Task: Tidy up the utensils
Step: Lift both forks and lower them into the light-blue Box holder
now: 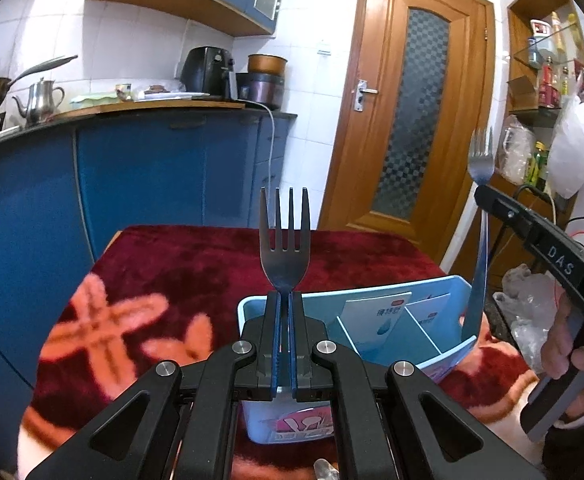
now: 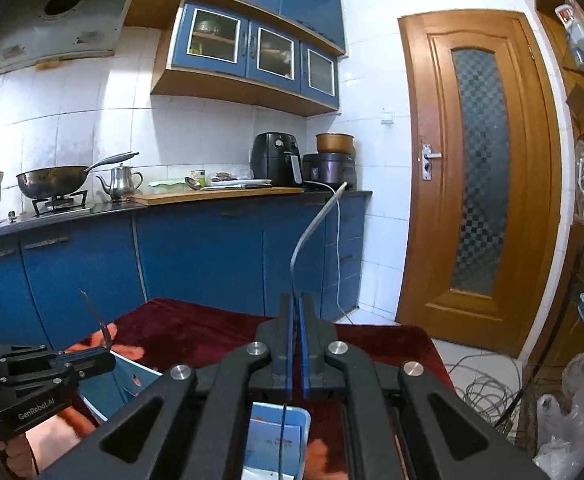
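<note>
- Blue lower kitchen cabinets (image 1: 140,176) run under a dark countertop; on it stand a steel teapot (image 1: 38,100), a black air fryer (image 1: 208,72) and a dark rice cooker (image 1: 262,86) with a brown pot on top.
- A dark red plush table cover (image 1: 172,264) with an orange pattern lies below both grippers.
- The left gripper (image 1: 285,300) has its jaws pressed together on the neck of a dark metal four-tined fork (image 1: 285,236). This fork stands upright, tines up, above the near left corner of the caddy.
- A light blue plastic utensil caddy (image 1: 375,324) with internal dividers rests on the cover. White cards with blue Chinese print and a small red logo stand in its compartments; the characters are too small to read with certainty. A pink graphic marks its front wall.
- A second silver metal fork (image 1: 480,216) stands tines up, its handle end down inside the far right compartment of the caddy.
- The right gripper (image 2: 295,308) has its blue-padded jaws clamped on the handle of this silver fork, seen edge-on in the right wrist view.
- Lettering "DAS" appears on the right gripper body in the left wrist view; "GenRobot.AI" appears on the left gripper body in the right wrist view.
- A brown wooden door (image 1: 407,112) with a patterned glass panel stands behind, next to open shelves (image 1: 547,64) with bottles.
</note>
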A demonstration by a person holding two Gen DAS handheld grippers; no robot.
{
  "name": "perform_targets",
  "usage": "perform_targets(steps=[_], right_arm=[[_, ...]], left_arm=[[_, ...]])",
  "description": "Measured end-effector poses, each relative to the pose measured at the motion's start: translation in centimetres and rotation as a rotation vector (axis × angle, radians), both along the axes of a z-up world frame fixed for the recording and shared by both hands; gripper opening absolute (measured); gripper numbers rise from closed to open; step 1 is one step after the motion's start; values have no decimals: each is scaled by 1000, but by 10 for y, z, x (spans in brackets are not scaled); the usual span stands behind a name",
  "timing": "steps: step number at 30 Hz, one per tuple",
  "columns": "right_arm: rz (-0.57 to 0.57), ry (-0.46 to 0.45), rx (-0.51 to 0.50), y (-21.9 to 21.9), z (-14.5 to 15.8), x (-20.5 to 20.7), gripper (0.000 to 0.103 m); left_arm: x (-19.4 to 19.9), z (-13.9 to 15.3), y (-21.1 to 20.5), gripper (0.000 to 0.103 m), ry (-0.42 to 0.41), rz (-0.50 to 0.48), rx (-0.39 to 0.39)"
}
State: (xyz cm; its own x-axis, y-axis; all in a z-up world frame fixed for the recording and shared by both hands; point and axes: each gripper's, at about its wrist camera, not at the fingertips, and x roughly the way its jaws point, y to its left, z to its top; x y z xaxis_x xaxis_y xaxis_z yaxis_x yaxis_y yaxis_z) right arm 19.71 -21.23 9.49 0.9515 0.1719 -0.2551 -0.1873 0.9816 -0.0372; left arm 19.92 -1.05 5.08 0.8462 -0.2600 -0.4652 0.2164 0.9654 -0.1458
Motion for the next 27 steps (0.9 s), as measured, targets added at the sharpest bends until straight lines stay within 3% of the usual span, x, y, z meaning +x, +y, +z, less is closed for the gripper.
perform_targets(steps=[9,11,16,27], right_arm=[[133,226,-44,20,-42,12,5],[164,235,-47,25,-43,9,6],[185,210,-46,29,-34,-4,28],[108,231,33,7,-14,-49,29]], left_arm=[[-6,0,-8,8,27,48,29],[-11,2,-9,15,29,57,29],[-22,4,-6,21,25,59,15],[-55,19,0,22,44,1,30]])
